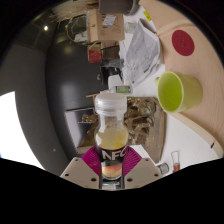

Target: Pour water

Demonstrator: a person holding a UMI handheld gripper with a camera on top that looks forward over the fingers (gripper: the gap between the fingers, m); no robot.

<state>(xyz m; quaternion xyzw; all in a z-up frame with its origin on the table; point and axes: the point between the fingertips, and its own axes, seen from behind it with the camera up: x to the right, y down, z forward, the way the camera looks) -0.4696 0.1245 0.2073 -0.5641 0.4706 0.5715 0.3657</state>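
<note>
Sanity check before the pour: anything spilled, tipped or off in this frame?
No spill shows. The bottle stands upright between the gripper fingers, which appear to press on it, cap on, part filled with yellowish liquid. The green cup stands upright and apart on the round table. Only oddity: crumpled plastic wrap beyond the bottle.

- A pale tabletop (185, 125) fills the scene from about two o'clock to four o'clock, its edge curving away toward twelve.
- A dark grey floor (60, 110) spreads from nine to eleven o'clock.
- A strong white glare (15, 135) lies at eight o'clock; what casts it cannot be told.
- Light wooden furniture (100, 25) stands at twelve o'clock, too small to make out further.
- A crumpled white sheet (140, 50) lies on the table at one o'clock.
</note>
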